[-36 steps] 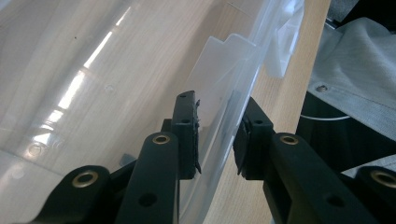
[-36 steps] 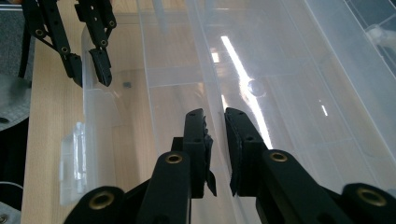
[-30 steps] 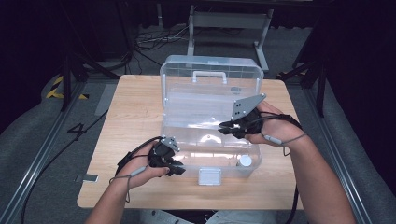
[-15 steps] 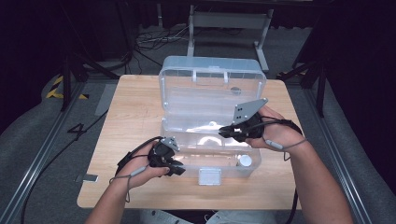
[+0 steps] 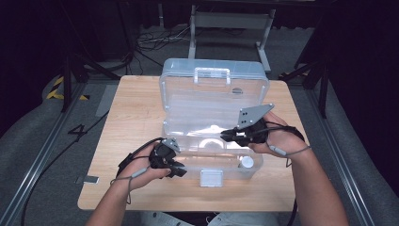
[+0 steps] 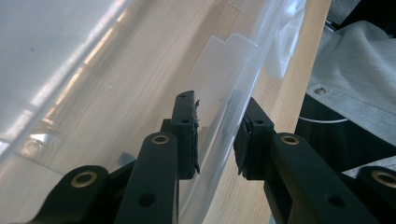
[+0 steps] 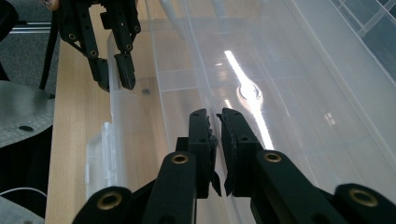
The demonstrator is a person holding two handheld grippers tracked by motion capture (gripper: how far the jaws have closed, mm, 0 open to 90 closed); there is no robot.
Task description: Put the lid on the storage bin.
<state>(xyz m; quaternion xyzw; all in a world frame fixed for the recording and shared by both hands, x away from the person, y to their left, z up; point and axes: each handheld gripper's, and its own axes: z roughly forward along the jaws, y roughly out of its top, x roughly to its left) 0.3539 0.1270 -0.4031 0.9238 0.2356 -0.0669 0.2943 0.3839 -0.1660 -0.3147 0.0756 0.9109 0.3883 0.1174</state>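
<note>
While the left tongs stay at lower centre, part-open astride the front wall of the clear plastic box, the right tongs, nearly closed and empty, have drifted right. The lid is open on the pale wooden desk. A white latch sits on the front wall.

- The open clear box takes up the middle of the desk; its raised lid walls off the far side.
- Bare desk lies to the left and right of the box.
- The box's front wall stands between the left hand-held gripper's jaws.
- The right hand-held gripper hangs over the box's open interior.
</note>
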